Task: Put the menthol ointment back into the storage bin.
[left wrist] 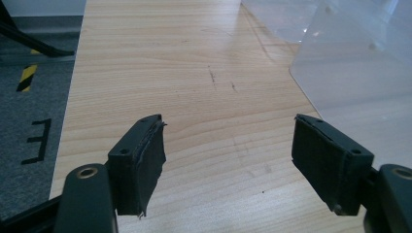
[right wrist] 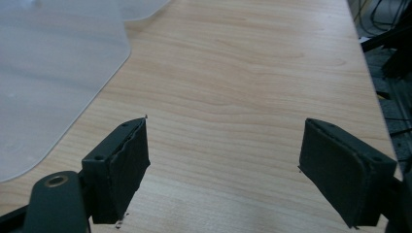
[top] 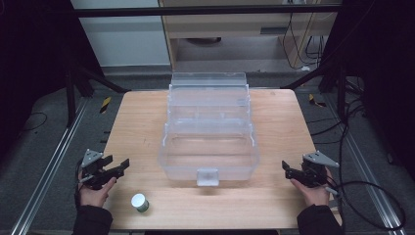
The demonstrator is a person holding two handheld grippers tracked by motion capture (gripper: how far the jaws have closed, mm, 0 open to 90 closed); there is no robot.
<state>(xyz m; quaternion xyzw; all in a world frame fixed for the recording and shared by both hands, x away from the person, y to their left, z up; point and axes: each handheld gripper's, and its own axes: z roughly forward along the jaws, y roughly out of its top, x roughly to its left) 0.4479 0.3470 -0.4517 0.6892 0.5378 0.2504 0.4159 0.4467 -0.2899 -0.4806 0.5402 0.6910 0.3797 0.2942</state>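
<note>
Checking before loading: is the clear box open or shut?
Open: the clear box has its tiers spread stepwise toward the back, insides showing and apparently empty.

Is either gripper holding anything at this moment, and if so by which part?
Nothing is held. The left gripper and the right gripper both have open jaws over bare table, apart from the small jar and clear box.

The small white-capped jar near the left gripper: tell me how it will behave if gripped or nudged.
The small jar stands upright on the table and looks short and round, so a nudge would probably slide it; tipped over, it would likely roll. It seems small enough to be light. Its smooth sides may slip between the pads, so a grip across the body seems safer.
</note>
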